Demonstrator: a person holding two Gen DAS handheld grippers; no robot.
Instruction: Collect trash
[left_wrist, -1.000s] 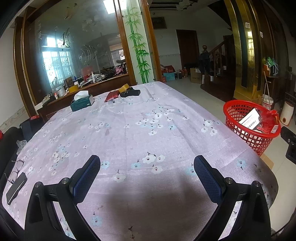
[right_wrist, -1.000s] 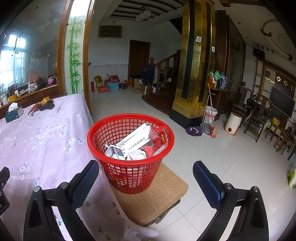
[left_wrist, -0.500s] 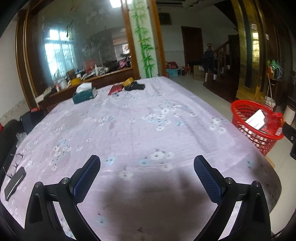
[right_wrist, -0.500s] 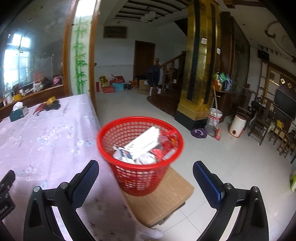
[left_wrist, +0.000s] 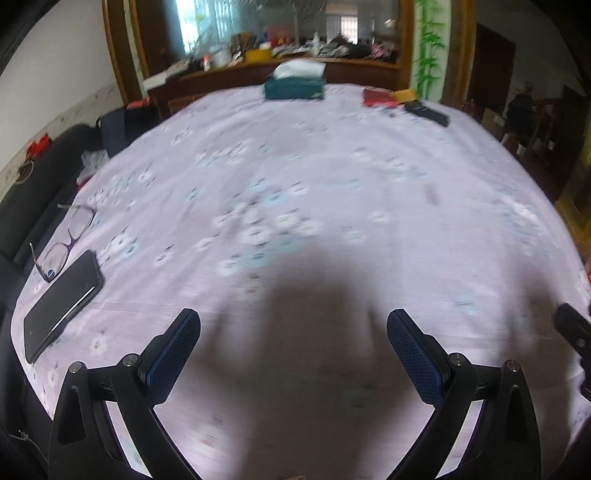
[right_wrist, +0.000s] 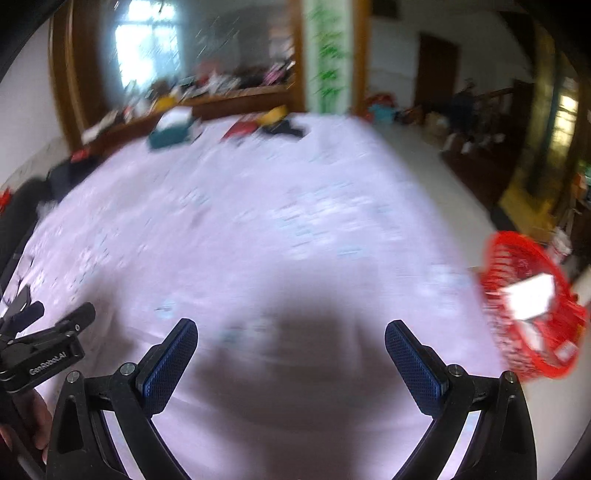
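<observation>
Red plastic-mesh basket (right_wrist: 532, 314) off the table's (left_wrist: 332, 177) right edge holds light, crushable paper trash, best pinched by a flat edge; left gripper (left_wrist: 293, 354) and right gripper (right_wrist: 291, 352) both gape wide, empty.

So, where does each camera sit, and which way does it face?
Left wrist: on the left gripper, low over the floral tablecloth, facing the tissue box; phone and glasses at left; open fingers show.
Right wrist: on the right gripper, facing across the table; red basket at right; open fingers show.
Shared: tablecloth, tissue box.
</observation>
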